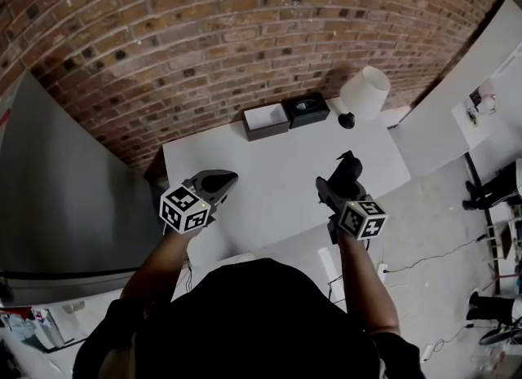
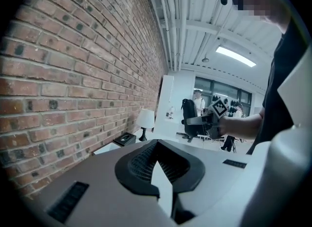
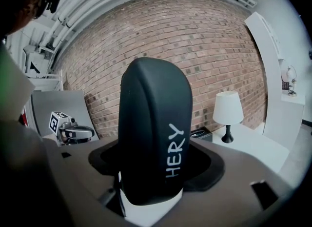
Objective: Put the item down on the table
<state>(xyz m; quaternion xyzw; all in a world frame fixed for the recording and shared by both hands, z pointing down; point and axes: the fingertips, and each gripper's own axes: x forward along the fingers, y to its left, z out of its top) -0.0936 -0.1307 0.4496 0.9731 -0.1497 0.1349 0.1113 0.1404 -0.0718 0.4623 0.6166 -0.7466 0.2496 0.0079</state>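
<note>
My right gripper (image 1: pixel 341 180) is shut on a black rounded item (image 1: pixel 348 163) with white lettering. It holds the item above the right part of the white table (image 1: pixel 277 178). In the right gripper view the item (image 3: pixel 155 123) stands upright between the grey jaws and fills the middle of the picture. My left gripper (image 1: pixel 217 181) hovers over the table's left side with its jaws together and nothing in them. In the left gripper view the left gripper (image 2: pixel 159 158) shows its black pads meeting, and the right gripper (image 2: pixel 202 121) is in the air beyond.
At the table's far edge, by the brick wall (image 1: pixel 204 35), stand a white lamp (image 1: pixel 364 92), a black tissue box (image 1: pixel 306 110) and a dark open box (image 1: pixel 265 121). A grey panel (image 1: pixel 57 182) is at the left. Cables lie on the floor (image 1: pixel 424 263) at the right.
</note>
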